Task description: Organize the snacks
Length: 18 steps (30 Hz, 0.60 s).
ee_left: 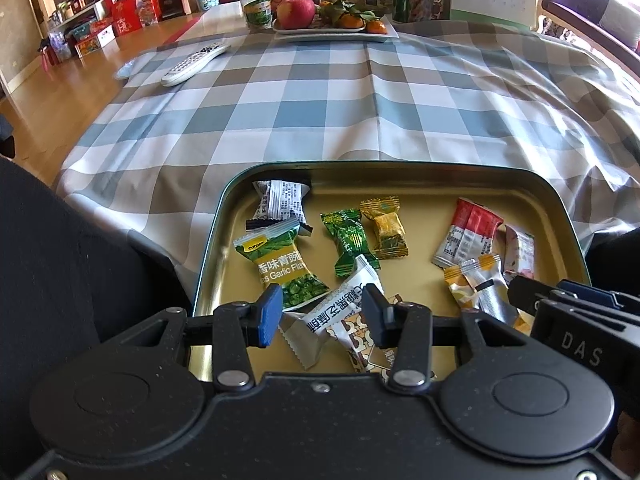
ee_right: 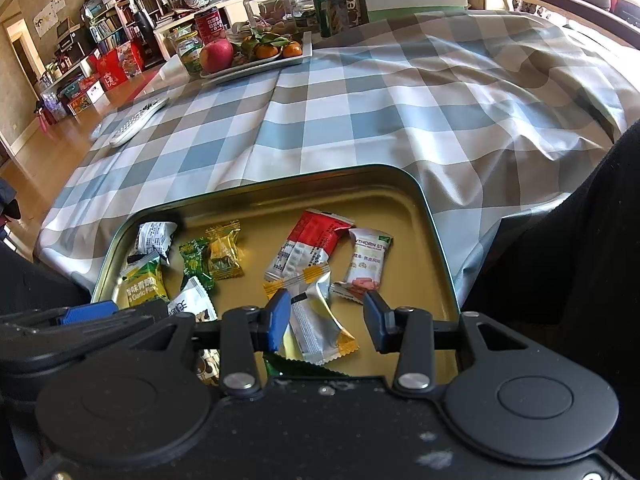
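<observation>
A gold tin tray [ee_left: 420, 178] [ee_right: 420, 216] lies on the checked tablecloth and holds several wrapped snacks. My left gripper [ee_left: 322, 310] is open just above a white and brown packet [ee_left: 340, 312], next to a green garlic pea packet [ee_left: 280, 264]. My right gripper [ee_right: 326, 318] is open above a silver and yellow packet [ee_right: 316, 320]. A red and white packet [ee_right: 308, 244] and a white hawthorn packet [ee_right: 366, 260] lie just beyond it. The right gripper also shows at the right edge of the left wrist view [ee_left: 568, 312].
A white remote [ee_left: 196, 62] [ee_right: 138, 120] lies at the far left of the table. A white plate [ee_left: 336, 34] [ee_right: 256, 66] with an apple and tangerines, jars, cans and a calendar stand at the far edge. Dark sleeves flank the tray.
</observation>
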Each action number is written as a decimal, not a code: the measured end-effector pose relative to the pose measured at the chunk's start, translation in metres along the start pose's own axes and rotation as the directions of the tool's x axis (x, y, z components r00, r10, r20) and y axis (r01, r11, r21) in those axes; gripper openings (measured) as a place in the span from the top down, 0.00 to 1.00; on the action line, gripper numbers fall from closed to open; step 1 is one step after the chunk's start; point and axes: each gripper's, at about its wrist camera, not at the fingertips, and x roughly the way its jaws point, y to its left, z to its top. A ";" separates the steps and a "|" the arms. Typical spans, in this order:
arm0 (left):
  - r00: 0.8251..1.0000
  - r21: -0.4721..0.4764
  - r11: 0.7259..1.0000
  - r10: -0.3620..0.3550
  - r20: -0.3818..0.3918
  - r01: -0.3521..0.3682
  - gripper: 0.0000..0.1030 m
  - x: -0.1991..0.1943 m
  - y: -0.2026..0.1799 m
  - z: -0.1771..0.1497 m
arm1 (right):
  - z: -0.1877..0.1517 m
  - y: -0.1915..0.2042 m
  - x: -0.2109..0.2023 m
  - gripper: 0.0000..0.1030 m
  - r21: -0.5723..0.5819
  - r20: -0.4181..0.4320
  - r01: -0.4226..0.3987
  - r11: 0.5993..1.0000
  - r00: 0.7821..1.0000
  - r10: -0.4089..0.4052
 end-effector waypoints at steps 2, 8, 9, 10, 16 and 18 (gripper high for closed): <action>1.000 -0.004 1.000 -0.004 -0.003 0.004 0.49 0.000 0.001 0.000 | 0.000 0.001 0.000 0.58 -0.004 0.001 0.000 1.000 1.000 0.000; 1.000 -0.004 1.000 -0.010 -0.005 0.010 0.49 0.001 0.001 0.000 | -0.001 0.002 0.001 0.58 -0.009 -0.001 0.001 1.000 1.000 -0.001; 1.000 -0.003 1.000 -0.010 -0.005 0.010 0.49 0.001 0.001 0.000 | -0.002 0.002 0.001 0.58 -0.009 -0.002 0.002 1.000 1.000 -0.002; 1.000 -0.002 1.000 -0.011 -0.006 0.011 0.49 0.001 0.001 0.000 | -0.002 0.002 0.001 0.58 -0.010 -0.002 0.002 1.000 1.000 -0.002; 1.000 -0.005 1.000 -0.014 -0.007 0.014 0.49 0.001 0.001 0.000 | -0.002 0.003 0.004 0.58 -0.012 -0.010 0.005 1.000 1.000 -0.005; 1.000 -0.008 1.000 -0.015 -0.010 0.015 0.49 0.001 0.001 0.000 | -0.002 0.003 0.004 0.58 -0.012 -0.011 0.005 1.000 1.000 -0.005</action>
